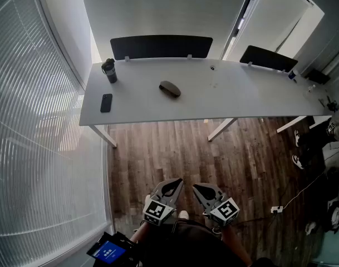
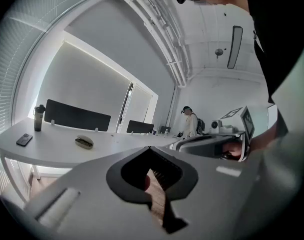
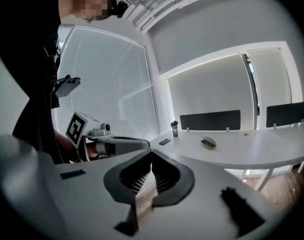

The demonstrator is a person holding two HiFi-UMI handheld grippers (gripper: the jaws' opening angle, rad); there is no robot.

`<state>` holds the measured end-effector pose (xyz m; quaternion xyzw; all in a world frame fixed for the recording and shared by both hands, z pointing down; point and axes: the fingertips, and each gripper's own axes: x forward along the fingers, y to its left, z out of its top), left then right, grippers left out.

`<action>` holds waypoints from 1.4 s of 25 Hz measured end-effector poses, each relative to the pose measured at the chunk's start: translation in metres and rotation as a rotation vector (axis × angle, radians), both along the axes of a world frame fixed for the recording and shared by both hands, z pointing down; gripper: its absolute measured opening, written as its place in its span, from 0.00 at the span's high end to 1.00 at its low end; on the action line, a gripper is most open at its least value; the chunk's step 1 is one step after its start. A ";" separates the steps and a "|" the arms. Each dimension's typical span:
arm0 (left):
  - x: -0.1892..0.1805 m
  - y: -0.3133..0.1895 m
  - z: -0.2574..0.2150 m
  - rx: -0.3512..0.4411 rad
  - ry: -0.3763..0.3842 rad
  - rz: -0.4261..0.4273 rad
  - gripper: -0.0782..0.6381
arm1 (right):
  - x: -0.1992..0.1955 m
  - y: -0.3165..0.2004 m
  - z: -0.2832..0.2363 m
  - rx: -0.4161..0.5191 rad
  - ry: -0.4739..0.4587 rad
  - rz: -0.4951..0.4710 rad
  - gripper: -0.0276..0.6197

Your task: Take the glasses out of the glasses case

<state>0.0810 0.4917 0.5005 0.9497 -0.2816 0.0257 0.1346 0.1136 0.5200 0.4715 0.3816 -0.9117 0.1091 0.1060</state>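
The closed dark glasses case (image 1: 170,89) lies near the middle of the long white desk (image 1: 241,96), far ahead of both grippers. It also shows small in the left gripper view as the case (image 2: 84,142) and in the right gripper view as the case (image 3: 208,143). My left gripper (image 1: 176,182) and right gripper (image 1: 197,187) are held side by side close to my body, over the wooden floor. In its own view the left gripper (image 2: 150,148) has its tips together and holds nothing. The right gripper (image 3: 151,151) is likewise shut and empty. The glasses themselves are not visible.
A black phone (image 1: 106,102) and a dark bottle (image 1: 109,70) sit at the desk's left end. Black divider screens (image 1: 161,46) stand along its far edge. Window blinds (image 1: 30,121) run down the left. Cables and shoes (image 1: 298,160) lie on the floor at right. A person (image 2: 191,121) stands far off.
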 end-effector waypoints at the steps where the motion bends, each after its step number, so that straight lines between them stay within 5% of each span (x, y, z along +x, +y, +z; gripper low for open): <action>1: -0.006 -0.003 0.001 -0.005 -0.012 0.012 0.89 | -0.007 -0.001 0.006 -0.020 0.001 0.003 0.94; 6: -0.044 -0.025 0.007 -0.042 -0.013 0.027 0.88 | -0.053 -0.014 0.016 -0.084 -0.008 0.004 0.94; 14: -0.105 -0.046 0.029 0.011 -0.114 0.027 0.88 | -0.122 -0.048 0.038 -0.160 -0.026 -0.026 0.94; 21: -0.159 -0.065 0.059 -0.028 -0.167 -0.025 0.88 | -0.164 -0.079 0.032 -0.154 -0.105 -0.043 0.94; 27: -0.171 -0.100 0.069 -0.056 -0.202 -0.083 0.88 | -0.171 -0.102 0.042 -0.182 -0.161 -0.089 0.94; 35: -0.140 -0.145 0.057 -0.081 -0.204 -0.143 0.88 | -0.131 -0.161 0.036 -0.151 -0.165 -0.104 0.95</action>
